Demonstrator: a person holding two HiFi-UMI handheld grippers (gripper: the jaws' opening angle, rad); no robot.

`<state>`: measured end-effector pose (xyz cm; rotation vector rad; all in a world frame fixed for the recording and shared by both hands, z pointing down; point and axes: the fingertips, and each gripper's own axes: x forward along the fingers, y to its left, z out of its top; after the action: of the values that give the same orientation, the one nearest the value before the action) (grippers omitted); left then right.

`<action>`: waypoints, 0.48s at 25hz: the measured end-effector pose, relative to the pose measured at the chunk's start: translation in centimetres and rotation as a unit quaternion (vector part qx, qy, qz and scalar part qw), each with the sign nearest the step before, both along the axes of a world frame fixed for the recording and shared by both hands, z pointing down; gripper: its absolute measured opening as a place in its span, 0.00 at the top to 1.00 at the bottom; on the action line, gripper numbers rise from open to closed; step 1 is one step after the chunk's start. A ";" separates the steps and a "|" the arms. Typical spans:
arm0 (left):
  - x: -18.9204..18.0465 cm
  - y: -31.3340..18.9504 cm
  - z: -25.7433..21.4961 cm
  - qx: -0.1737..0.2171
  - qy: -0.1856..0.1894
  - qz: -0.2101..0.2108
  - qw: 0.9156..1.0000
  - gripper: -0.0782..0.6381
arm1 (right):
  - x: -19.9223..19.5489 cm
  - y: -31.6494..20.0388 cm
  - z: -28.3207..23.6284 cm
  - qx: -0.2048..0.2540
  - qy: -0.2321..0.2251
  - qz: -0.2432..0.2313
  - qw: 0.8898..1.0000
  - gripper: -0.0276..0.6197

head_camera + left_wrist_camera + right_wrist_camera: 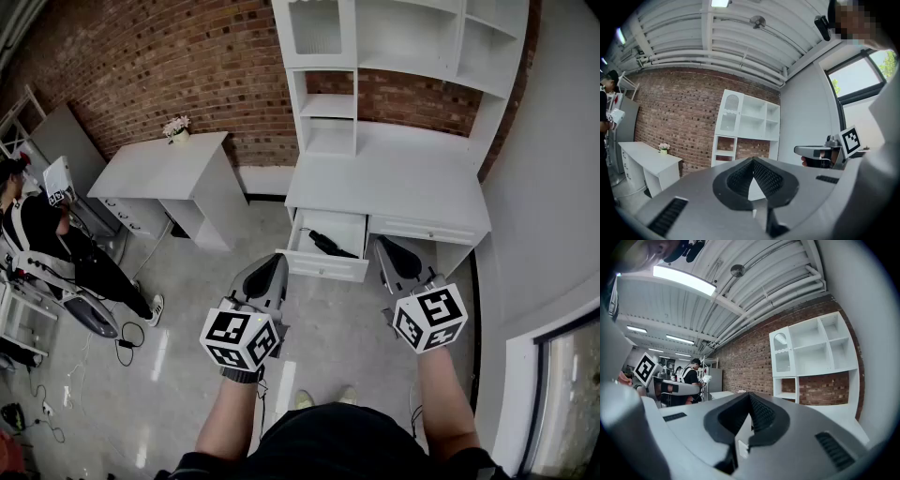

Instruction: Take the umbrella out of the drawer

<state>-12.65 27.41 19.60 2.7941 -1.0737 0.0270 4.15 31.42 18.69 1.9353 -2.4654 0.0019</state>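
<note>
Two tools, the left gripper (272,265) and the right gripper (396,251), are held level before the desk (394,187), jaws closed on nothing, apparently poised to reach. The umbrella (330,245) is seen lying untouched in the open drawer (323,268).

- The brick wall (187,66) was rough and matt, with pale mortar joints.
- The desk (394,178) and its drawer (323,266) looked like smooth white-painted wood with a soft sheen.
- The umbrella (330,245) was black and dull; its weave could not be made out.
- The floor (187,281) was pale, smooth and glossy, mirroring the lights.
- The left gripper (752,160) and right gripper (750,394) had smooth, matt grey plastic shells; the black pads (739,176) were finely ribbed and rubber-like.
- The ceiling (731,51) looked like ribbed sheet metal, painted white.
</note>
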 end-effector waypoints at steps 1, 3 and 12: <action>0.0 0.1 0.0 -0.001 0.001 -0.001 1.000 0.88 | 0.1 0.1 0.0 0.000 0.001 0.000 1.000 0.95; 0.1 0.2 -0.1 -0.001 0.003 -0.002 1.000 0.88 | 0.2 0.4 -0.1 0.001 0.002 0.000 1.000 0.95; 0.8 1.0 -1.2 0.007 0.008 -0.009 1.000 0.88 | 1.2 1.4 -1.3 0.011 -0.010 -0.010 1.000 0.95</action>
<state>-11.88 28.45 18.40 2.7931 -1.0996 -0.0042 5.40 32.81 17.36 1.9296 -2.5074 -0.0050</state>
